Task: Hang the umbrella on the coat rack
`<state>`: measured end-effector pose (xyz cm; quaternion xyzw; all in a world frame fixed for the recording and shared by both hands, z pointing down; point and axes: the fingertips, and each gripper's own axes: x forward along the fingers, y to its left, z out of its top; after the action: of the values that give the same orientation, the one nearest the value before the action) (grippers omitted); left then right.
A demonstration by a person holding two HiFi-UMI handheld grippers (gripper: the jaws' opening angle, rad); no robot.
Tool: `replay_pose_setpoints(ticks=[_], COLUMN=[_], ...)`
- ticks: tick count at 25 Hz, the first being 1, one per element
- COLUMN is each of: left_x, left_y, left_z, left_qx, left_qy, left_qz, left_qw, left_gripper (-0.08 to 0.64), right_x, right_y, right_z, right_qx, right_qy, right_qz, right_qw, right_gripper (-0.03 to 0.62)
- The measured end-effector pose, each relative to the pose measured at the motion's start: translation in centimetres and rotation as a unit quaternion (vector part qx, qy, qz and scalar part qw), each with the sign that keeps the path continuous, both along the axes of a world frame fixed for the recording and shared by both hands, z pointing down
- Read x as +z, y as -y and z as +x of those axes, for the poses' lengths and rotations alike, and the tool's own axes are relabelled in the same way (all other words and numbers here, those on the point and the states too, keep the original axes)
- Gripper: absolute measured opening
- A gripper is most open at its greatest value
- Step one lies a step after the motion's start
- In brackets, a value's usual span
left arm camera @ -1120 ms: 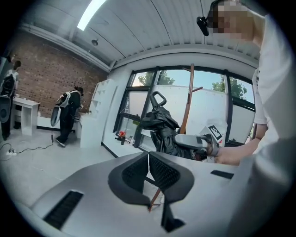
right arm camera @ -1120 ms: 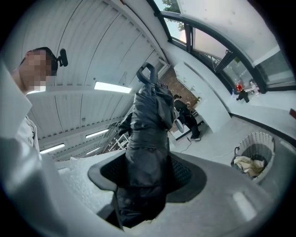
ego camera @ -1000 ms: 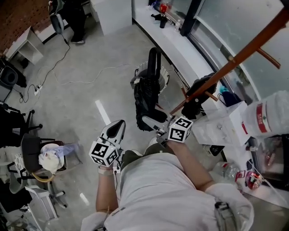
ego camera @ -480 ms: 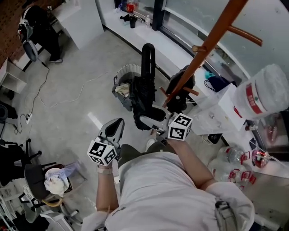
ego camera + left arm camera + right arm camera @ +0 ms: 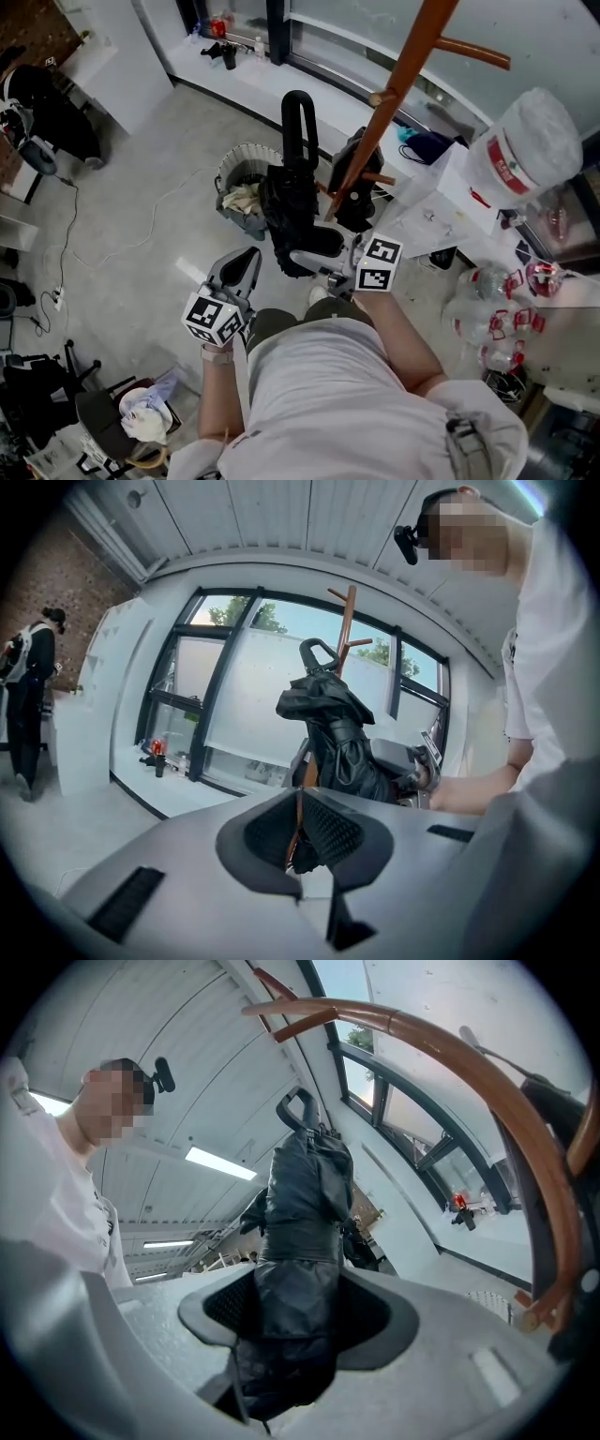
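A black folded umbrella (image 5: 286, 214) stands upright with its loop handle (image 5: 298, 114) on top. My right gripper (image 5: 316, 257) is shut on its lower body. In the right gripper view the umbrella (image 5: 300, 1213) fills the space between the jaws of the right gripper (image 5: 295, 1312). The brown coat rack pole (image 5: 389, 89) rises just right of the umbrella, and one peg (image 5: 473, 52) sticks out near the top. My left gripper (image 5: 244, 266) hangs to the umbrella's left, apart from it. The left gripper (image 5: 298, 841) is shut on nothing. That view shows the umbrella (image 5: 342, 733) ahead, before the rack (image 5: 346, 621).
A black bag (image 5: 361, 178) hangs low on the rack. A wire basket (image 5: 240, 184) with rubbish stands on the floor behind the umbrella. To the right is a cluttered white table (image 5: 441, 220) with bottles (image 5: 487, 323). A window ledge (image 5: 248, 75) runs along the back. A person (image 5: 28, 700) stands far left.
Both grippers and the umbrella have come closer to the coat rack. The pole now stands right beside the umbrella's handle, and the basket lies nearer behind it.
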<state>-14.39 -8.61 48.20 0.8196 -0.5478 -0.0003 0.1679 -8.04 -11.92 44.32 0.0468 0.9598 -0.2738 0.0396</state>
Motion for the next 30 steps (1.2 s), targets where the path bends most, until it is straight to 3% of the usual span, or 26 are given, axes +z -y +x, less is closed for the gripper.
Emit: replay_pose_setpoints(ticks=[7, 17, 30], left_x=[-0.5, -0.1, 0.4], left_y=[0.3, 1.2, 2.2], left_z=[-0.5, 1.5, 2.1], left_qx=[0.065, 0.138, 0.163], left_qy=[-0.006, -0.008, 0.001], left_qz=[0.004, -0.003, -0.010], left_qw=[0.9979, 0.9904, 0.9866], left_gripper=[0.003, 0.003, 0.003], right_x=[-1.9, -3.9, -5.5], right_y=[-0.9, -0.8, -0.5], right_z=[-0.4, 1.2, 2.4], right_qx=[0.036, 0.080, 0.082], right_qy=[0.024, 0.043, 0.078], right_qz=[0.009, 0.027, 0.026], right_qw=[0.999, 0.995, 0.993], right_gripper=[0.252, 0.253, 0.253])
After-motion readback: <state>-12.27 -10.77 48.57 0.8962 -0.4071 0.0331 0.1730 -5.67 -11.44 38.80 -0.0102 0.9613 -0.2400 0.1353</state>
